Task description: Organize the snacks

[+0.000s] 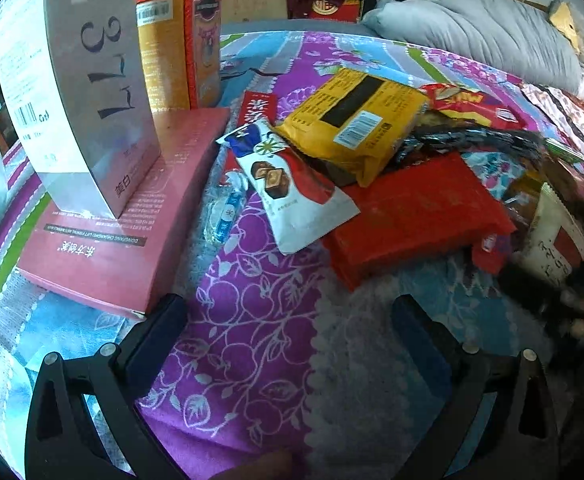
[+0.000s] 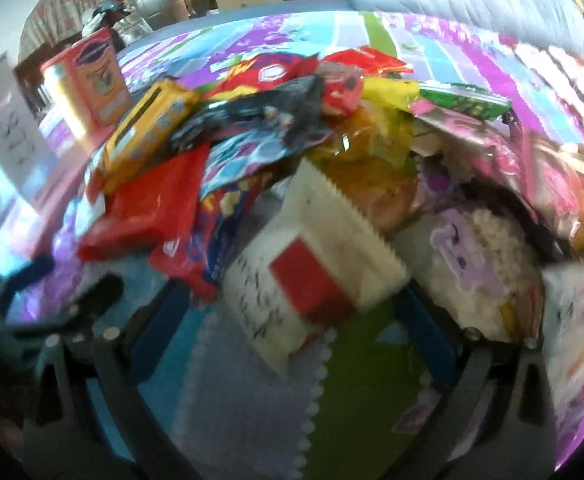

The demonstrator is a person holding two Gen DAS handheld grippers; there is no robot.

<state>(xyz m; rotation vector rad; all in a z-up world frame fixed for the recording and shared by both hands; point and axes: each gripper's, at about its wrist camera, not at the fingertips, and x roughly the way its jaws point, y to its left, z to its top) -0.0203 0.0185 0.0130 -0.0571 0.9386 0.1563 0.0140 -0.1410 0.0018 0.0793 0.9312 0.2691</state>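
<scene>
A heap of snack packets lies on a patterned bedsheet (image 1: 252, 320). In the left wrist view a white and red packet (image 1: 292, 184) showing chocolate cubes rests against a yellow packet (image 1: 352, 120) and a flat red pack (image 1: 412, 212). My left gripper (image 1: 288, 320) stands open over bare sheet, short of these. In the blurred right wrist view, a cream packet (image 2: 312, 264) with a red square lies between the wide-apart fingers of my open right gripper (image 2: 292, 308). Around it lie the red pack (image 2: 148, 208), the yellow packet (image 2: 148, 132) and a puffed-snack bag (image 2: 472, 264).
A flat pink box (image 1: 132, 220) lies at the left with a tall grey-white box (image 1: 88, 92) upright on it. An orange and red box (image 1: 180, 48) stands behind. A grey pillow (image 1: 472, 28) and piled clothes sit at the far side of the bed.
</scene>
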